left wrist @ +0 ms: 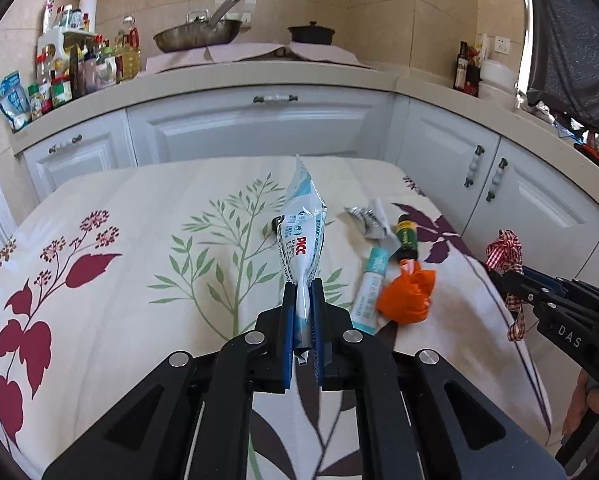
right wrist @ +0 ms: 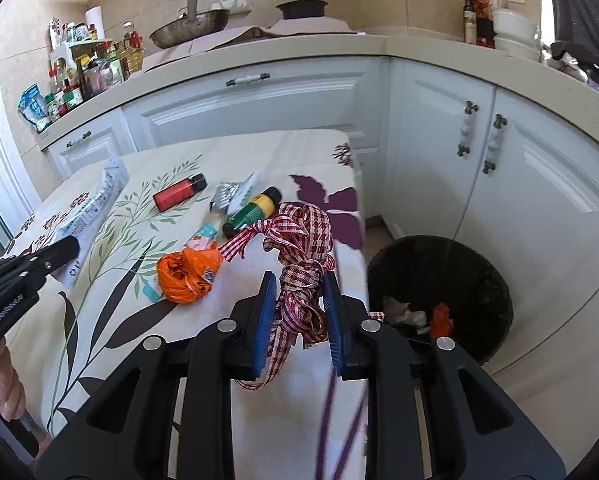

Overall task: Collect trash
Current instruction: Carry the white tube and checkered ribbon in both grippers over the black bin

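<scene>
Above the table (left wrist: 99, 216), the left gripper (left wrist: 302, 292) pinches a light, crinkly wrapper (left wrist: 299, 232) by its end. Nearer the bin (right wrist: 479, 280), the right gripper (right wrist: 299, 292) clamps a soft, floppy ribbon (right wrist: 299, 240) at its knot, the firmest hold.

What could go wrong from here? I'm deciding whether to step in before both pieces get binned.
The checked ribbon trails loose loops beyond the right gripper; they may snag the table edge. The left gripper pinches only the white wrapper's tail, which might slip before reaching the black bin.

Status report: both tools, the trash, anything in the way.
Left tool shut on white wrapper. Right tool shut on checked ribbon. Black bin open beside table, path clear. Orange bag, bottles still on the tablecloth.
</scene>
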`<action>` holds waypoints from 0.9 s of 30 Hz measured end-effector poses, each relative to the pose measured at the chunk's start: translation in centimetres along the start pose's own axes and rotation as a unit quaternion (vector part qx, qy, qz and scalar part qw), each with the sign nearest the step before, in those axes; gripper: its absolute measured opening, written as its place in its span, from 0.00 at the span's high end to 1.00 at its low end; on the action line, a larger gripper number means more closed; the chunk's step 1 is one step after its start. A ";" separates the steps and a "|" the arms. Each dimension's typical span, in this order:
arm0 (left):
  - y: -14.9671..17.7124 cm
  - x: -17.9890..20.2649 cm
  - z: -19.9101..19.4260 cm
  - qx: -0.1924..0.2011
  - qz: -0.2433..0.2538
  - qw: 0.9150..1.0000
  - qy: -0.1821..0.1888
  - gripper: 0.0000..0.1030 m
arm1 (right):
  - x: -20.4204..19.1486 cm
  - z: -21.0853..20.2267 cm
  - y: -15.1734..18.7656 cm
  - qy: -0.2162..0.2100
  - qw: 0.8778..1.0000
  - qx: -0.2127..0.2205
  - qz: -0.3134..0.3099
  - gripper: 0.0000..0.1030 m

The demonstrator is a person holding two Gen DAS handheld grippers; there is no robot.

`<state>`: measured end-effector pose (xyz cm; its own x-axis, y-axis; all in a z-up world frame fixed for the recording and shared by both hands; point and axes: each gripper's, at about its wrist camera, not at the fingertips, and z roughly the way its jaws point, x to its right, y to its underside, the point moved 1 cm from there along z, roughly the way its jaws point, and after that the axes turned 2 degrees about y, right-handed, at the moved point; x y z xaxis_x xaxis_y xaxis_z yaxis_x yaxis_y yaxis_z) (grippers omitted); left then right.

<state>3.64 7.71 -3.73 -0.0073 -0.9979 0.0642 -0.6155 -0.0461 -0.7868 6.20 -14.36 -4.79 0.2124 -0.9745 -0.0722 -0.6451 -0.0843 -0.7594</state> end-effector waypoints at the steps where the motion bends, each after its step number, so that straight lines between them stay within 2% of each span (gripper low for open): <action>1: -0.1 0.4 -0.2 0.003 0.002 1.000 0.002 0.92 | 0.3 -0.3 0.0 0.005 1.000 0.004 0.002 0.77; 15: 0.0 5.4 -1.5 0.033 0.028 0.999 0.009 0.92 | 5.6 -3.6 1.6 0.055 0.997 0.044 0.038 0.77; 27: -0.6 11.7 -0.9 0.053 0.064 0.996 0.037 0.92 | 10.6 -5.3 2.0 0.103 0.990 0.077 0.061 0.77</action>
<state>3.22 -3.95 -1.95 -0.1405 -0.9901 0.0017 -0.5187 0.0721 -0.8519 3.27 -25.99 -3.69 -0.0257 -0.9985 -0.0486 -0.5330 0.0549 -0.8443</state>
